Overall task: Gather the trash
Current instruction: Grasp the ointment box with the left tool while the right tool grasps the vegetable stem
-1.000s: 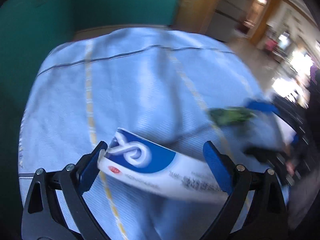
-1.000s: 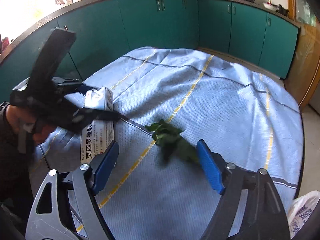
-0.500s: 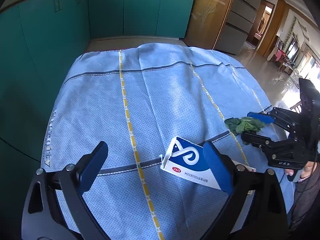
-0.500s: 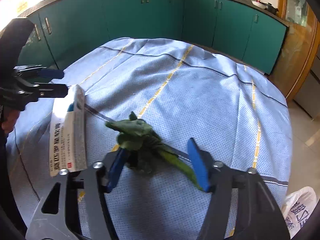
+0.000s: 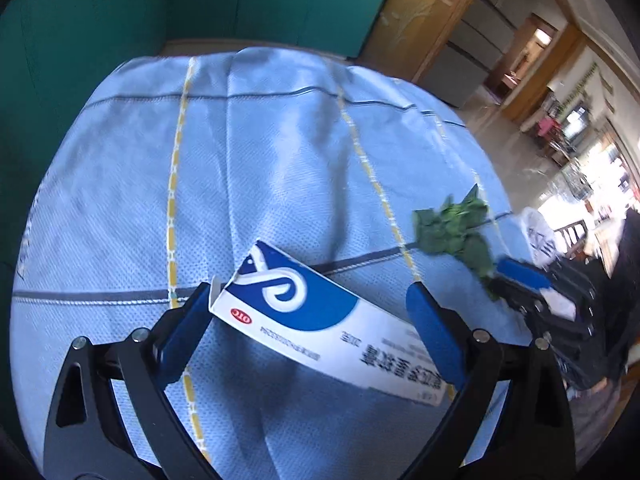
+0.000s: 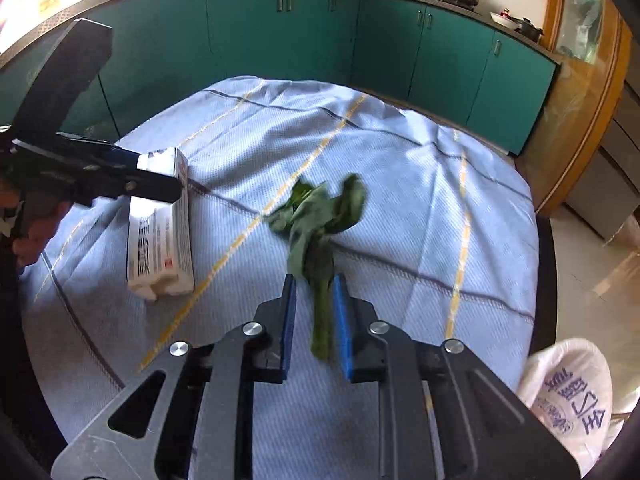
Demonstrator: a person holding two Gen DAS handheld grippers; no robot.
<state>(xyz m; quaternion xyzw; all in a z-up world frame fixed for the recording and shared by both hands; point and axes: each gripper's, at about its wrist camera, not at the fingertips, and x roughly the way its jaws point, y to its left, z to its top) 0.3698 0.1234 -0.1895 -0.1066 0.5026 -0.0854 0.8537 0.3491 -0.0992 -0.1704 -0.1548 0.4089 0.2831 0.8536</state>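
Observation:
A white and blue medicine box (image 5: 320, 320) lies on the blue cloth, between the wide-open fingers of my left gripper (image 5: 308, 312); its left end touches the left finger. It also shows in the right wrist view (image 6: 160, 236), with the left gripper (image 6: 132, 176) at its far end. My right gripper (image 6: 314, 300) is shut on the stem of a green leafy vegetable scrap (image 6: 316, 228), lifted a little above the cloth. The scrap (image 5: 456, 232) and the right gripper (image 5: 516, 280) show at the right of the left wrist view.
The round table has a light blue cloth (image 6: 420, 184) with yellow and grey lines. A white plastic bag (image 6: 572, 396) with writing sits beyond the table's right edge. Green cabinets (image 6: 304, 36) ring the far side. A wooden cabinet (image 6: 588, 80) stands at the right.
My right gripper has closed on the vegetable stem and raised it. My left gripper has moved up to the box, so the box now lies between its open fingers.

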